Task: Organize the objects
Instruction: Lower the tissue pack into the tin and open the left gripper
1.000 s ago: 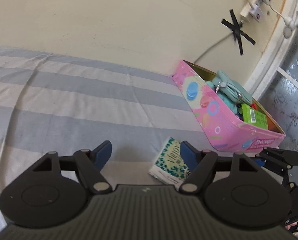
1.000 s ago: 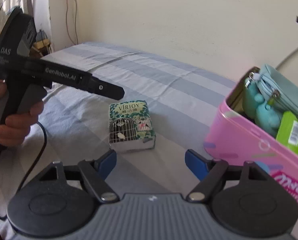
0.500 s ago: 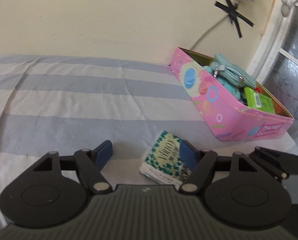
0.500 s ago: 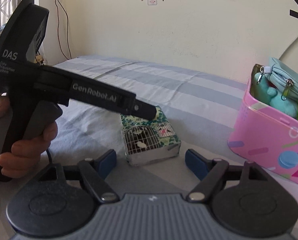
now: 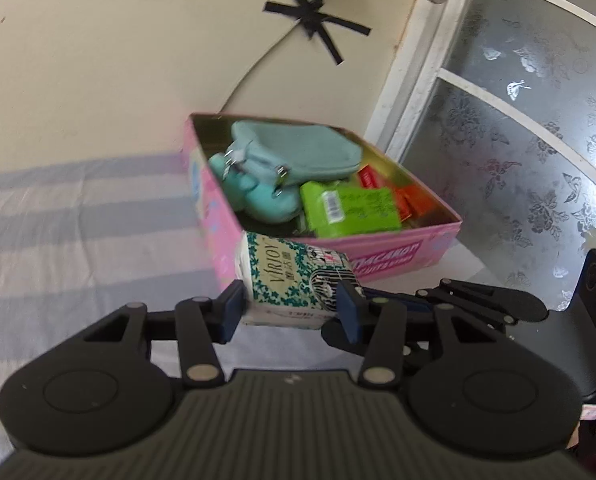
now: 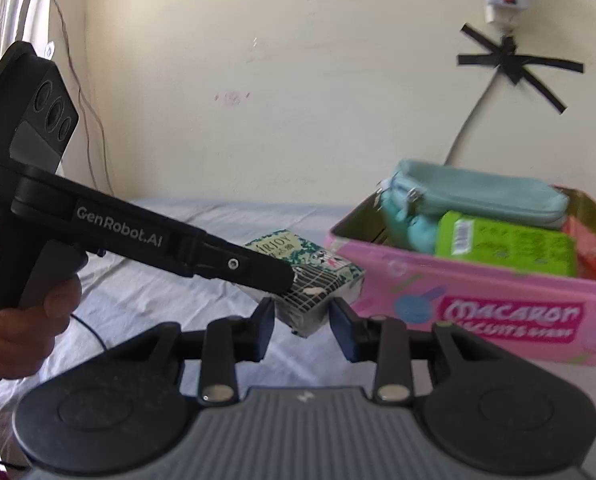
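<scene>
2 grippers, left gripper [image 5: 290, 308] and right gripper [image 6: 301, 320], close their jaws on 1 tissue pack [image 5: 294, 276] held beside 1 pink tin [image 5: 386, 254] containing 1 teal pouch [image 5: 298, 152] and 1 green packet [image 5: 350, 208].

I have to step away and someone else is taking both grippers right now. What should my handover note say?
Left gripper: jaws closing on the sides of the Virjoy tissue pack, pads against it.
Right gripper: jaws closing on a corner of the same pack.
The pack looks lifted off the striped bedsheet, right beside the pink Macaron tin.
Done: the teal pouch, green packet and red and orange packets are already in the tin.
Left: carry the pack over the rim, probably onto the green packet, then release both grippers.
</scene>
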Tool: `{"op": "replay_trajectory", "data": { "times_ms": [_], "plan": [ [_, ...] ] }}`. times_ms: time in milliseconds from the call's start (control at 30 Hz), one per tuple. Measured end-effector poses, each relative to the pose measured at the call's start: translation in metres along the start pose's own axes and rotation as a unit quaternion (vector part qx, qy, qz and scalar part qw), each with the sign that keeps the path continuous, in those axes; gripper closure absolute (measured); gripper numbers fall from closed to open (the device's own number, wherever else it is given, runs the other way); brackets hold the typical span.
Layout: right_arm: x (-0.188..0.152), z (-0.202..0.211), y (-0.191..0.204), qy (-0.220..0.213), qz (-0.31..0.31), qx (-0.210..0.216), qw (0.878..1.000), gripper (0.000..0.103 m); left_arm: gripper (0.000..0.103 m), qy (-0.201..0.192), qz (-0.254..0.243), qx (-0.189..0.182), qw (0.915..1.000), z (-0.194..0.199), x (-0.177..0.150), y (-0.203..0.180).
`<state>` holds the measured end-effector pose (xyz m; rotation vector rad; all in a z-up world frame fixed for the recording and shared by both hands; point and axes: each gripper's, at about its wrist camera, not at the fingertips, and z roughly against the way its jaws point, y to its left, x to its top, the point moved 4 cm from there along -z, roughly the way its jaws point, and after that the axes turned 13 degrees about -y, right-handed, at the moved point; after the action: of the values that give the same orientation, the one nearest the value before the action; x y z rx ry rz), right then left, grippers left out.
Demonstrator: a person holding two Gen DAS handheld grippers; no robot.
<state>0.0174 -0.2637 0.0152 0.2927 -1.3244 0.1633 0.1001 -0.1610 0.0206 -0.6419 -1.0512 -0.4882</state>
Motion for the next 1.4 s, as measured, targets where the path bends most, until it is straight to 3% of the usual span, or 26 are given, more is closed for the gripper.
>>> {"op": "replay_trajectory", "data": {
  "times_ms": [200, 400, 567, 633, 733, 767, 833, 1133, 1333, 1400],
  "plan": [
    [0.044, 0.027, -0.061, -0.081, -0.009, -0.051, 0.995, 0.071, 0.051, -0.025, -0.067, -0.03, 0.997, -0.043, 0.042, -0.061],
    [0.061, 0.022, -0.12, -0.092, -0.022, -0.094, 0.991, 0.07, 0.05, -0.026, -0.113, -0.02, 0.9931, -0.097, 0.057, -0.09],
    [0.056, 0.001, -0.155, -0.075, -0.042, -0.102, 0.991, 0.069, 0.049, -0.019, -0.134, 0.007, 0.9907, -0.134, 0.058, -0.094],
    [0.055, -0.014, -0.163, -0.065, -0.04, -0.105, 0.992, 0.067, 0.047, -0.019, -0.15, 0.033, 0.9879, -0.147, 0.058, -0.092],
    [0.049, -0.035, -0.17, -0.055, -0.021, -0.138, 0.989, 0.055, 0.041, -0.027, -0.162, 0.088, 0.9825, -0.156, 0.058, -0.081],
    [0.045, -0.038, -0.17, -0.052, -0.019, -0.145, 0.988, 0.055, 0.039, -0.027, -0.165, 0.106, 0.9802, -0.157, 0.057, -0.077],
    [0.04, -0.038, -0.172, -0.051, -0.028, -0.15, 0.987, 0.052, 0.027, -0.03, -0.168, 0.135, 0.9759, -0.153, 0.056, -0.068],
    [0.042, -0.008, -0.151, -0.08, -0.041, -0.157, 0.984, 0.043, 0.016, -0.052, -0.156, 0.185, 0.969, -0.107, 0.048, -0.054],
    [0.039, 0.024, -0.13, -0.113, -0.077, -0.175, 0.975, 0.025, 0.007, -0.062, -0.149, 0.198, 0.9668, -0.07, 0.041, -0.051],
    [0.039, 0.037, -0.123, -0.126, -0.097, -0.18, 0.971, 0.014, 0.006, -0.064, -0.148, 0.203, 0.9657, -0.058, 0.038, -0.05]
  ]
}}
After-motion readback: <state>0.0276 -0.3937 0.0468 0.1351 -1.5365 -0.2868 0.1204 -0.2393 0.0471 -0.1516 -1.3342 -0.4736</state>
